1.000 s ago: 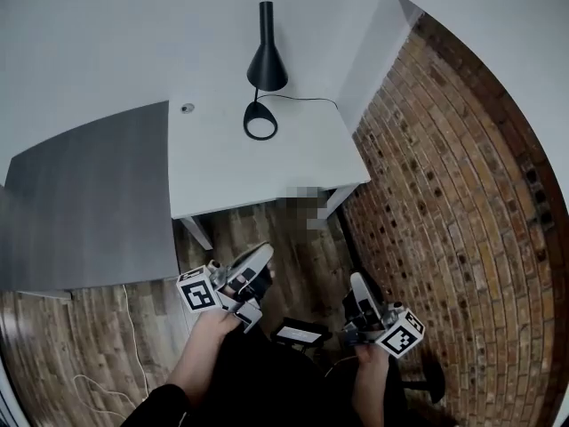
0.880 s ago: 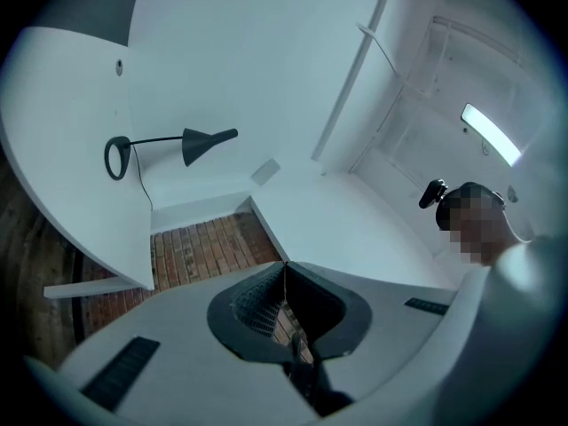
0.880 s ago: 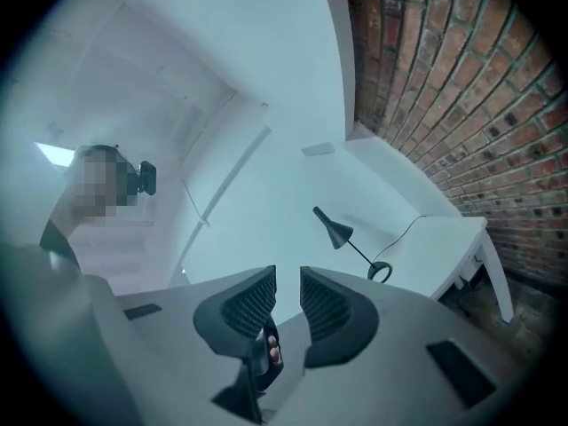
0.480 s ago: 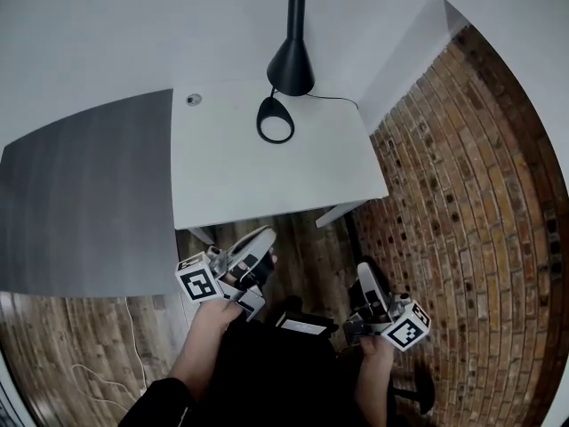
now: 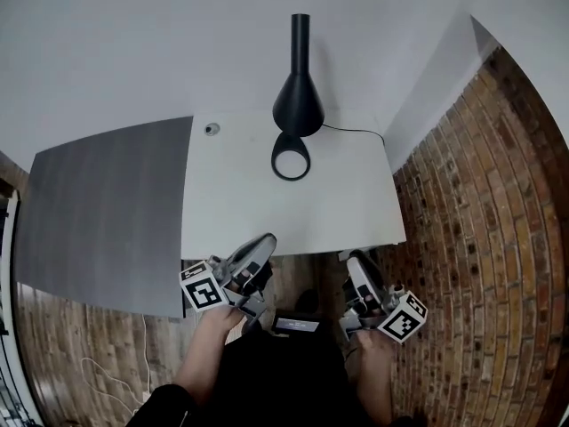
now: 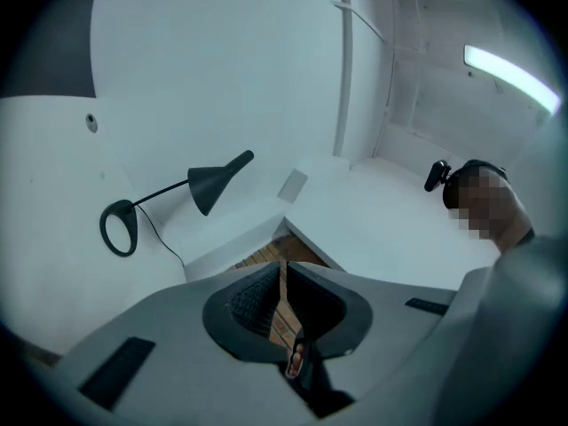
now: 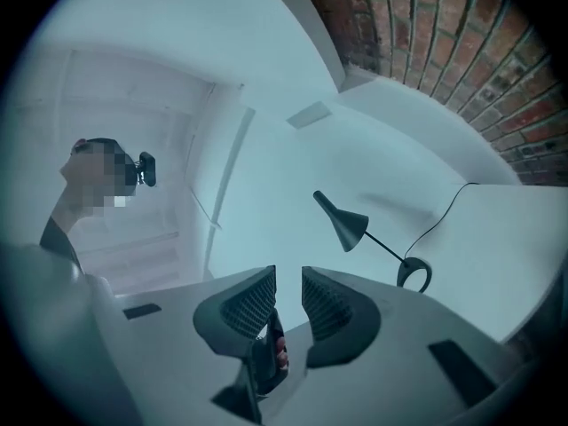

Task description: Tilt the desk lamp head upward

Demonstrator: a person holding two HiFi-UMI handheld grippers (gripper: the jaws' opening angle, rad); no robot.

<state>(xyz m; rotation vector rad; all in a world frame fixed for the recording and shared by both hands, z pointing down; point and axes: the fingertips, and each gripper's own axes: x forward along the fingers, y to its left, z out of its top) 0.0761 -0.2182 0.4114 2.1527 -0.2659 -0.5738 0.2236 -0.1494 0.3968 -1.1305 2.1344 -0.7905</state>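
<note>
White desk (image 5: 240, 205) meets a white wall, with brick on my right. My left gripper (image 6: 282, 293) has its jaws pressed together on nothing; my right gripper (image 7: 287, 298) holds its jaws partly apart, also empty. Both hang short of the desk's near edge. At the back of the desk stands the desk lamp (image 5: 297, 105), its cone head aimed down over the ring base (image 5: 291, 157). I judge it best to steady that base with the left and nudge the cone's rim up slowly with the right.

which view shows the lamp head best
The left gripper view: the lamp head is side-on, its tilt clear. The right gripper view shows it side-on but smaller; the head view sees it foreshortened from above.
</note>
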